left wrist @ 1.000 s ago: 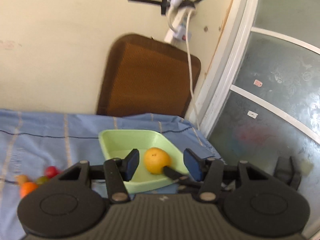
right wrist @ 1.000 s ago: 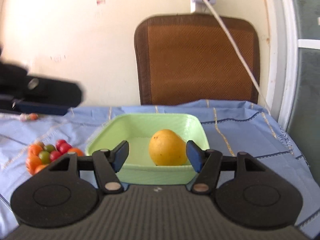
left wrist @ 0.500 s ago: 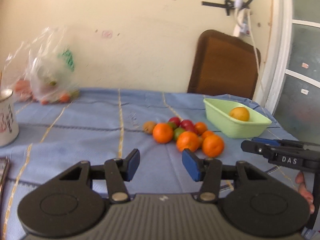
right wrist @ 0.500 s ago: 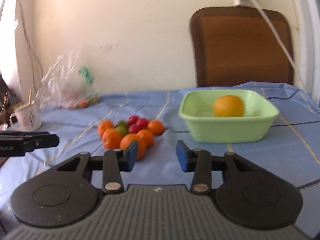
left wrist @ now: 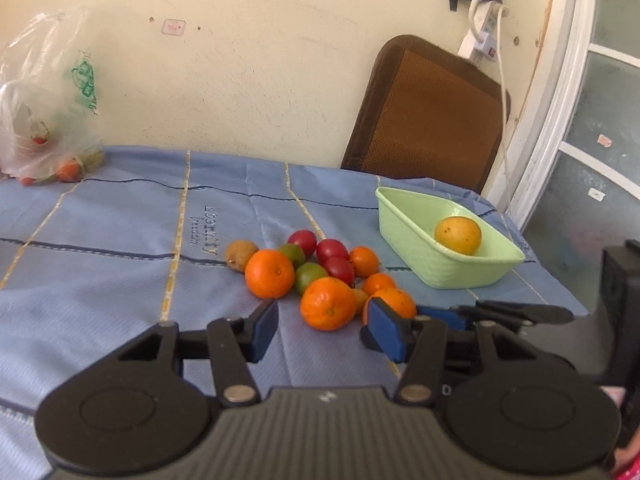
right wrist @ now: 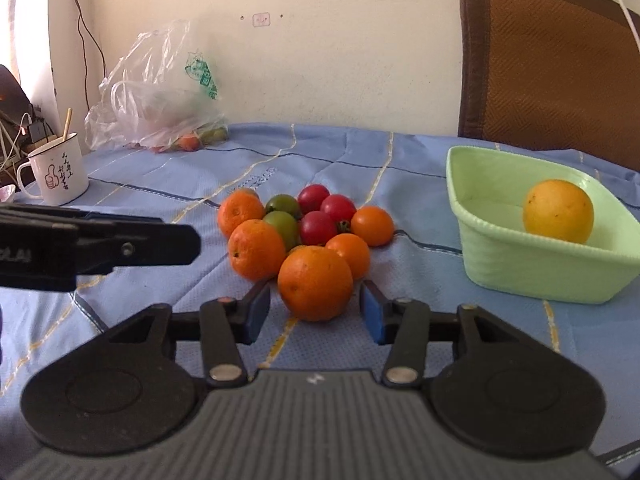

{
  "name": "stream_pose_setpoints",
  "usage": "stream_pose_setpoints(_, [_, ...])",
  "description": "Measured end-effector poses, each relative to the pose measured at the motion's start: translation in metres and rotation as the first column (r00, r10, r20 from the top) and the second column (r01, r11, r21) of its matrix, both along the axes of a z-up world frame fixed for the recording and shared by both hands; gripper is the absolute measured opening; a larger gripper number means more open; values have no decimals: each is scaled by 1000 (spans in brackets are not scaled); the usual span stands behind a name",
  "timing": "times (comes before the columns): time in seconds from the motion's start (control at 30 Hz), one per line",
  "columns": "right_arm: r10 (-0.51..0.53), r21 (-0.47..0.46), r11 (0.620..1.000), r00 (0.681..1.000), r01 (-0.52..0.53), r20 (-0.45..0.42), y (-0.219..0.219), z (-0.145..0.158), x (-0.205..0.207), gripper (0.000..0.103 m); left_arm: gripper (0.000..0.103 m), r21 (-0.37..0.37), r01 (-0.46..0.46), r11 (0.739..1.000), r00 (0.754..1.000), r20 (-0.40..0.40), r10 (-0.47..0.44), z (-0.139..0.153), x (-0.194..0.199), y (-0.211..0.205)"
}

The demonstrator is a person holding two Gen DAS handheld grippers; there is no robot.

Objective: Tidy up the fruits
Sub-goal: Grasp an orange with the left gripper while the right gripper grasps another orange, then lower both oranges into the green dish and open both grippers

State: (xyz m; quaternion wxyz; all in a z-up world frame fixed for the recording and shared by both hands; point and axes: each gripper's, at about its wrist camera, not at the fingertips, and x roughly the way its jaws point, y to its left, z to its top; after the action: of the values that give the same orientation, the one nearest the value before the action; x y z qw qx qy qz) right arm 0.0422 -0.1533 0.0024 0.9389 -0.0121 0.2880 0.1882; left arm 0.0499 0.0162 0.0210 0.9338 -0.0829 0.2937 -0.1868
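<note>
Bare cloth [right wrist: 132, 184] left of fruit pile [right wrist: 304, 232]; basin [right wrist: 536, 268] blocks right.

Left tool [left wrist: 322, 330], right tool [right wrist: 315, 312]: black linkage arms, blue pads, silver pivot screws, ribbed grey housing; small white mark, possibly a logo.

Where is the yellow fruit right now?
The yellow fruit sits alone inside the green basket, on the right in both views, right of the fruit pile.
</note>
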Motion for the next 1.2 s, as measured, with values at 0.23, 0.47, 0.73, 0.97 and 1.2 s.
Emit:
stream_pose_setpoints(0.23, [-45,3,999,998,44,53,-19,4,-30,41,50,50,12,999,999,-50,-10,-14,28,-25])
stream_pose_setpoints(0.47, [-72,65,995,997,70,36,-39,3,-43,41,39,52,-5,999,1000,-22,6,-13,9,-25])
stream_pose_setpoints(0.73, [-168,131,980,979,153,115,-70,11,-58,41,39,16,181,983,983,-2,-181,10,-11,-72])
stream_pose_setpoints(0.97, [-351,154,935,899,320,263,-125,33,-39,41,40,43,245,968,966,73,-248,39,34,-142])
stream_pose_setpoints(1.2, [-375,125,926,897,355,232,-143,16,-3,41,40,63,208,976,978,-15,-207,18,83,-173])
